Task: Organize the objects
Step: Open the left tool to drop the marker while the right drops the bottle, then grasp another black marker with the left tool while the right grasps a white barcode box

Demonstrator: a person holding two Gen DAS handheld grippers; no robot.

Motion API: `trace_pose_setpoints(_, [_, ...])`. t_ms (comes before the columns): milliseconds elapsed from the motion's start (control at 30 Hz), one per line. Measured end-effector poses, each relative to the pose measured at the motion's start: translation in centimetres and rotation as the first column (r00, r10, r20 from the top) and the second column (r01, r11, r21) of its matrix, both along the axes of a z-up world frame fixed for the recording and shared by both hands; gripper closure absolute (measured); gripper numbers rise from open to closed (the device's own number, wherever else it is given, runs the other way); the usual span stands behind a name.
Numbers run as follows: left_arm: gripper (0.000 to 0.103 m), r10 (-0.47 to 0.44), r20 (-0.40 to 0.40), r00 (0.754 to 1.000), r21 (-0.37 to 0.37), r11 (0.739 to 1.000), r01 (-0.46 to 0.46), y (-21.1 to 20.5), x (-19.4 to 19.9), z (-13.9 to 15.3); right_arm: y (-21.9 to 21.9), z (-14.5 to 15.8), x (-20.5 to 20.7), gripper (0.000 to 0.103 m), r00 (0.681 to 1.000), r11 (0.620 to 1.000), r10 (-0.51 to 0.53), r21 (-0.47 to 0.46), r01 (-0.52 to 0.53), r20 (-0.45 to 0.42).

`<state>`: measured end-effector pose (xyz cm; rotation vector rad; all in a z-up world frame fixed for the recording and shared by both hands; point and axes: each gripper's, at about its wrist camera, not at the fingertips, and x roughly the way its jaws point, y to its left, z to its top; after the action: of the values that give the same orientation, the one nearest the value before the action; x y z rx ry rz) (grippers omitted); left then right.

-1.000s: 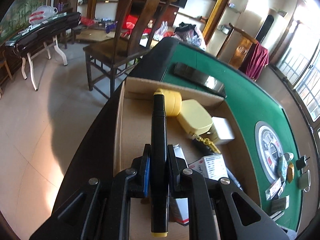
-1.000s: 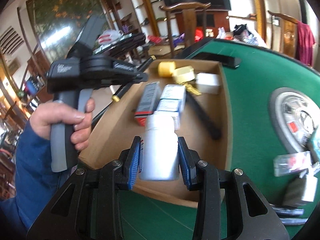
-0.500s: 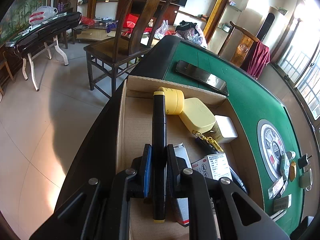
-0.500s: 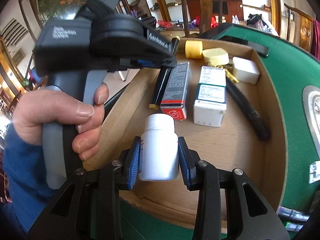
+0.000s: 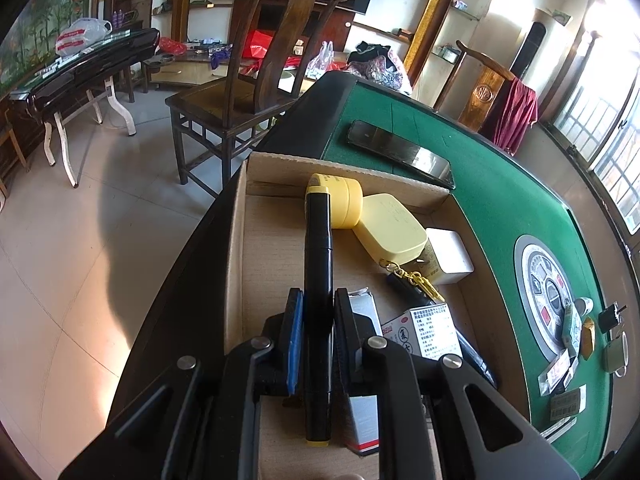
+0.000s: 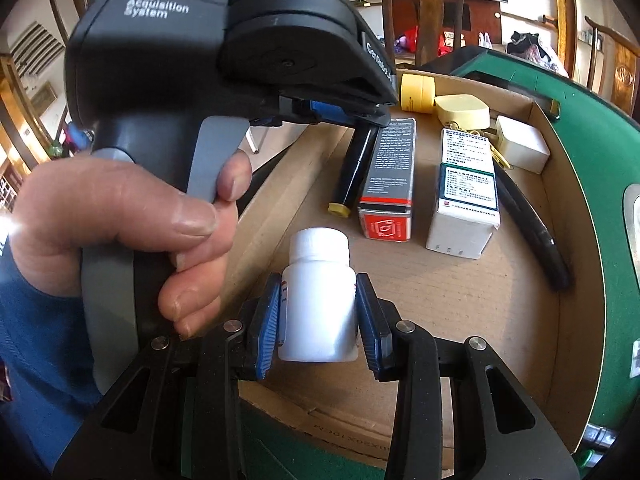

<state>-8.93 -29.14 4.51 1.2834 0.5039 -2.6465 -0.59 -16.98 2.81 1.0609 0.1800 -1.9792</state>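
Note:
My left gripper (image 5: 317,300) is shut on a black marker with yellow ends (image 5: 318,272), held lengthwise over the left side of a cardboard box (image 5: 236,240). In the right wrist view the same marker (image 6: 356,168) slants down into the box (image 6: 552,240) under the left gripper's body (image 6: 224,60), which a hand (image 6: 120,220) grips. My right gripper (image 6: 318,300) is shut on a white pill bottle (image 6: 318,296), cap pointing forward, just above the box's near floor.
In the box lie a grey and red carton (image 6: 390,176), a white medicine carton (image 6: 466,188), a yellow jar (image 6: 418,92), a yellow case with a chain (image 6: 462,110), a white block (image 6: 520,148) and a black pen (image 6: 532,232). A phone (image 5: 400,154) lies on the green table (image 5: 500,184).
My right gripper carried the white bottle forward and down over the box, closing in beside the left gripper. The left gripper and its marker stayed put.

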Motion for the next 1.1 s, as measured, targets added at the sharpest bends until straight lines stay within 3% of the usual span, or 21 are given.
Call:
trace_pose_setpoints(367, [0.083, 0.014, -0.004, 1.0, 0.013, 1.0, -0.014, 0.1, -0.2, 0.1, 0.9, 1.2, 0.8, 0.067, 0.999, 1.0, -0.016, -0.021, 0.015, -0.04])
trace_pose_setpoints(767, [0.083, -0.016, -0.148, 0.989, 0.047, 0.999, 0.023, 1.0, 1.1, 2.5, 3.0, 2.3, -0.2, 0.067, 0.997, 0.992, -0.055, -0.118, 0.049, -0.049])
trace_pose_setpoints(967, [0.083, -0.16, -0.21, 0.965, 0.015, 0.986, 0.166, 4.7, 1.3, 3.6, 7.6, 3.1, -0.7, 0.067, 0.992, 0.975, -0.127, -0.184, 0.123, -0.01])
trace_pose_setpoints(1067, [0.083, -0.272, -0.206, 0.94, -0.016, 0.961, 0.275, 7.5, 1.3, 3.7, 10.9, 3.7, -1.4, 0.067, 0.983, 0.955, -0.182, -0.235, 0.182, 0.021])
trace_pose_setpoints(1100, [0.083, -0.334, -0.203, 0.921, -0.033, 0.942, 0.334, 9.1, 1.4, 3.7, 11.9, 3.9, -1.9, 0.067, 0.98, 0.948, -0.196, -0.249, 0.197, 0.031])
